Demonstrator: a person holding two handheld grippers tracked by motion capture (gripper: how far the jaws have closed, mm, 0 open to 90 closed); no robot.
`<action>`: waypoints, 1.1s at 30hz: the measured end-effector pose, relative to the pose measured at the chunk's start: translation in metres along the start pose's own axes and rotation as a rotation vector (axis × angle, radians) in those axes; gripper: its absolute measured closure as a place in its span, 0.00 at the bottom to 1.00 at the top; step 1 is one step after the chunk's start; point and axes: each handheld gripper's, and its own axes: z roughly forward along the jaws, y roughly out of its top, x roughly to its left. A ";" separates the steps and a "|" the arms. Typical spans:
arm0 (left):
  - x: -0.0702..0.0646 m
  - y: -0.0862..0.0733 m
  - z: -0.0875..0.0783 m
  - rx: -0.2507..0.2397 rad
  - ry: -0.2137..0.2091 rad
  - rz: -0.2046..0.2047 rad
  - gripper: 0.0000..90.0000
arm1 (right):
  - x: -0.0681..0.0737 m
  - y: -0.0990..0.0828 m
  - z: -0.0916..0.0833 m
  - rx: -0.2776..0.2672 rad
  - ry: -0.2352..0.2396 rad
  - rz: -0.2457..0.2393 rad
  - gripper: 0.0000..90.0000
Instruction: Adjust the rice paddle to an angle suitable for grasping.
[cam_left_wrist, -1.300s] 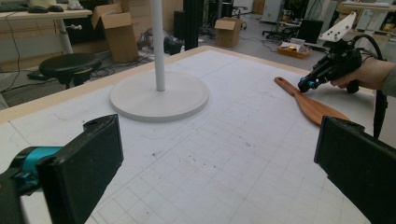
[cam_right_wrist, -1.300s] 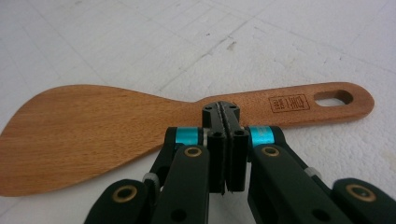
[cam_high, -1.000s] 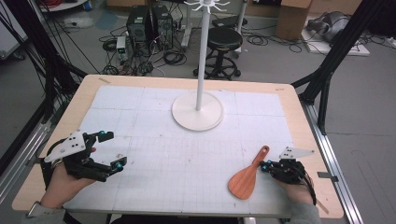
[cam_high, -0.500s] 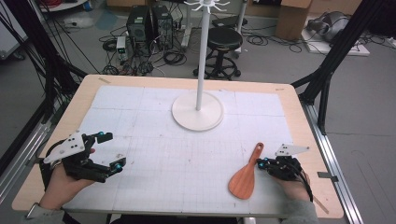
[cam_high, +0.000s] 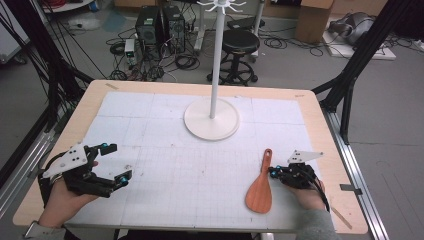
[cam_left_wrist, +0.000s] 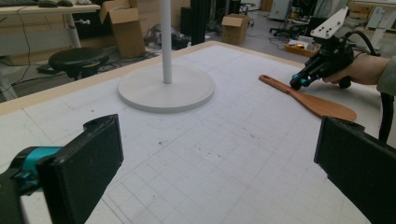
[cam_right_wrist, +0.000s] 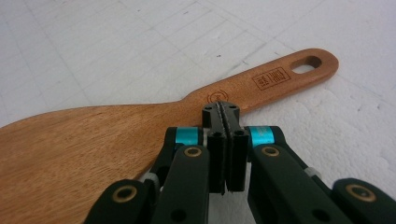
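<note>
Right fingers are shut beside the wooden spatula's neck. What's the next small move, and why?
Probably open the right gripper and set its fingers astride the wooden spatula neck. They are pressed together with nothing between them, tips at the neck's edge, and the spatula lies flat on the table, so shut they cannot take it. The left gripper waits open, far off.

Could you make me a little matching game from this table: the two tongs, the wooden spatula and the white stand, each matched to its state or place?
Things:
1. left tongs
2. right tongs
3. spatula
4. stand

States or places:
A. lying flat on the mat, handle hole pointing towards the stand
B. jaws wide open, nothing between them
C. upright at the far middle of the table
D. jaws shut, tips at the spatula's neck

Pairs: 1-B, 2-D, 3-A, 4-C
</note>
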 end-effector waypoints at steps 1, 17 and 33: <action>0.000 0.000 -0.001 0.002 0.001 0.003 0.02 | 0.000 0.001 0.001 -0.002 0.000 -0.002 1.00; -0.001 -0.004 -0.010 0.003 0.025 -0.003 0.02 | 0.004 0.015 0.017 0.008 0.027 -0.043 1.00; -0.002 -0.007 -0.018 0.006 0.046 -0.011 0.02 | 0.009 0.028 0.032 0.026 0.060 -0.072 1.00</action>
